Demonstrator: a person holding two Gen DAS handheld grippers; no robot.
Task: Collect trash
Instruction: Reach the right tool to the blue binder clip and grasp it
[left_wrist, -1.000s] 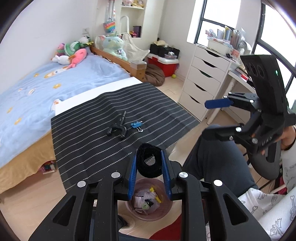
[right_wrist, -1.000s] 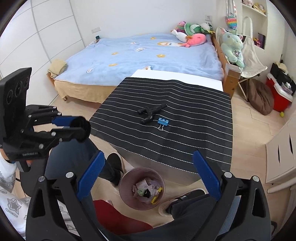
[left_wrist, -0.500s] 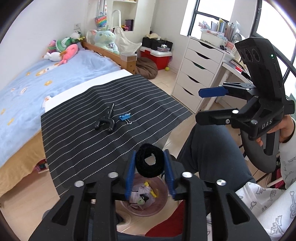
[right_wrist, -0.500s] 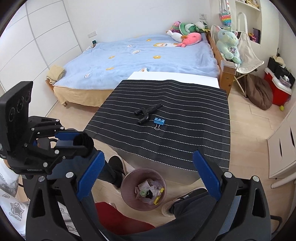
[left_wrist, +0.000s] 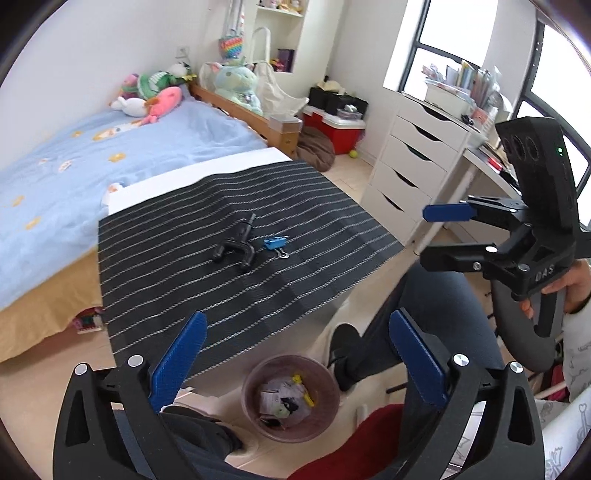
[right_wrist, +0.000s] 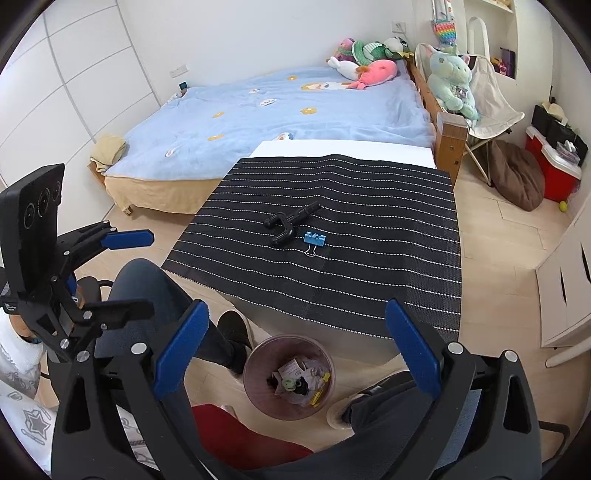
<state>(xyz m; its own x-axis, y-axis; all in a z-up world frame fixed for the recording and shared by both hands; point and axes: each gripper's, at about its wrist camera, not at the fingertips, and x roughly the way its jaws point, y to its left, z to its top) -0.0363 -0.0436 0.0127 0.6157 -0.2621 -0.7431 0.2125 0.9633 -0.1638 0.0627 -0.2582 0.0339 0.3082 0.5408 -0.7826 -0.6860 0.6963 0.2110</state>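
While both grippers were held over the bin (left_wrist: 290, 398), nothing was gripped by either. The left gripper (left_wrist: 297, 363) was seen with its blue fingers (left_wrist: 180, 360) spread wide and empty, directly above the bin's mouth. The right gripper (right_wrist: 293, 352) was likewise spread wide, nothing between its pads, and was held in the air near the mat's front edge.

Trash was found already in the bin: crumpled paper, a yellow scrap and a small dark piece could be made out among it. That part of the task was judged done.

Two items were left on the striped mat (right_wrist: 369, 221), well apart from the bin: a black Y-shaped piece (right_wrist: 288, 223) and a blue clip (right_wrist: 315, 239), which lay just beside each other near the mat's middle. Whether they touched could not be told. Whether both counted as trash could not be told either; if so, two pickups and two drops were judged to remain.

No other loose item was seen on the mat. A reach forward over the mat would be called for next, and either gripper was judged free for it.
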